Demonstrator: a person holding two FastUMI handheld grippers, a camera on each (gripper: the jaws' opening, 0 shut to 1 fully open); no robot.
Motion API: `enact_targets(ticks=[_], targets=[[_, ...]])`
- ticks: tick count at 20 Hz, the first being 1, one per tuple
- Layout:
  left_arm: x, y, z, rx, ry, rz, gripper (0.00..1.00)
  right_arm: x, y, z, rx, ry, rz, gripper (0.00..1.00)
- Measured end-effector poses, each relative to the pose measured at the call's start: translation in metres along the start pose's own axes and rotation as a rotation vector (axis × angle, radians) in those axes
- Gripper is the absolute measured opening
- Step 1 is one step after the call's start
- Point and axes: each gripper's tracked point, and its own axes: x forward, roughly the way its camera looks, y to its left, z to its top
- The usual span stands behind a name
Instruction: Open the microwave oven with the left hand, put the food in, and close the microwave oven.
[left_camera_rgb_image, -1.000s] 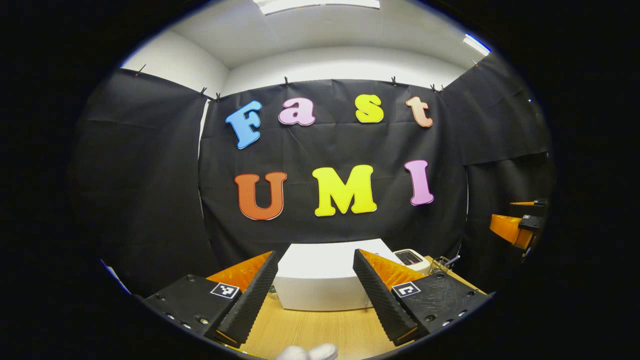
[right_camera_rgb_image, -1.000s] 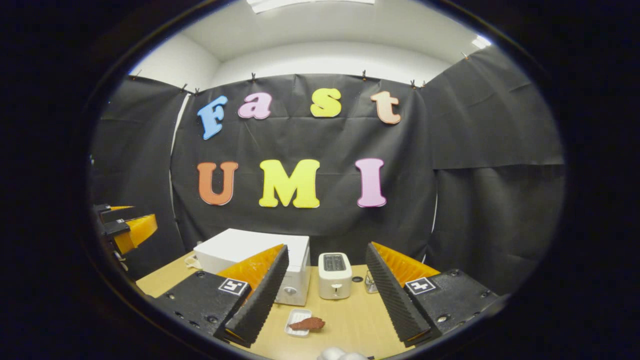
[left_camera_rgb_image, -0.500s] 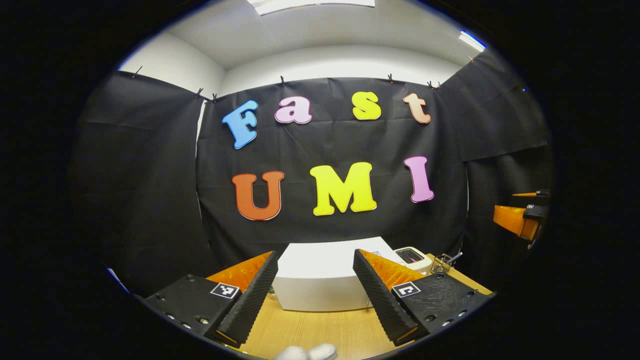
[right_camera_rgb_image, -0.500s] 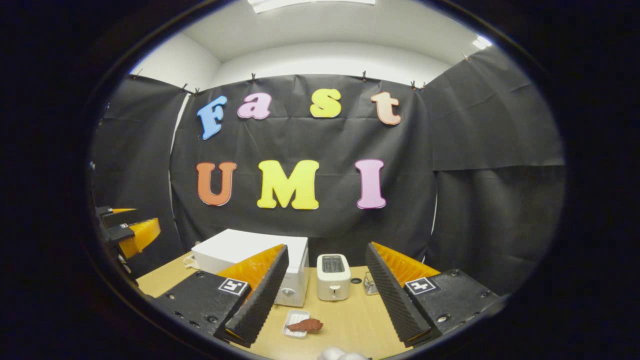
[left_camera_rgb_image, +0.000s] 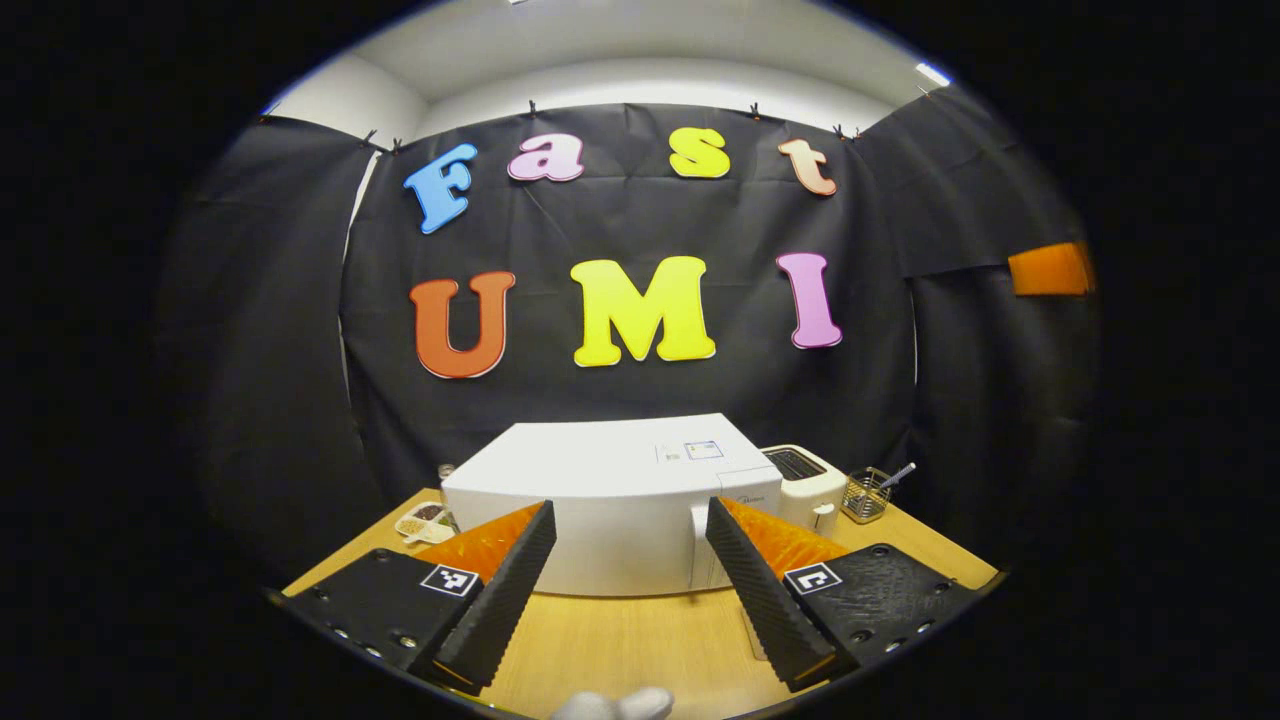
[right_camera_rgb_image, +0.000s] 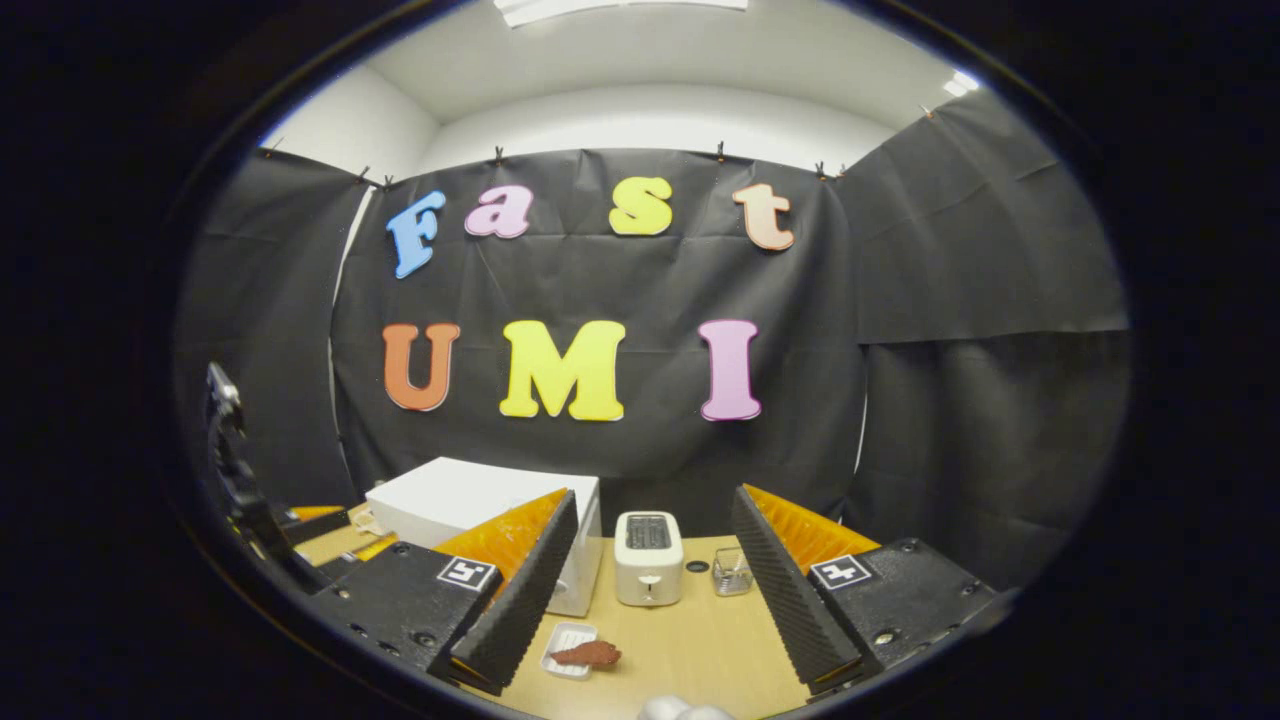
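In the left gripper view, the left claw (left_camera_rgb_image: 628, 560) is seen at the bottom of the frame, spread wide with nothing held between its fingers. The white microwave oven (left_camera_rgb_image: 610, 500) is framed just behind them at lower centre, door shut, on the wooden worktop (left_camera_rgb_image: 640, 640). A toaster (left_camera_rgb_image: 805, 480) stands to its right. In the right gripper view, the right claw (right_camera_rgb_image: 650, 580) is likewise held wide and empty; the food (right_camera_rgb_image: 588, 654) lies on a small white tray (right_camera_rgb_image: 560, 640) at the bottom centre, in front of the microwave oven.
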Motion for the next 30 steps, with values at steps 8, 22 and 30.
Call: enact_targets(ticks=[8, 22, 30], targets=[[0.104, -0.057, -0.091, -0.02, 0.053, -0.029, 0.95, 0.025, -0.03, -0.027, -0.061, 0.055, -0.039, 0.99], [0.159, -0.06, -0.129, -0.021, 0.081, -0.008, 0.26, 0.036, -0.053, -0.068, -0.095, 0.145, -0.076, 1.0], [0.155, -0.059, -0.13, -0.029, 0.1, -0.013, 0.17, 0.033, -0.048, -0.061, -0.101, 0.127, -0.065, 1.0]])
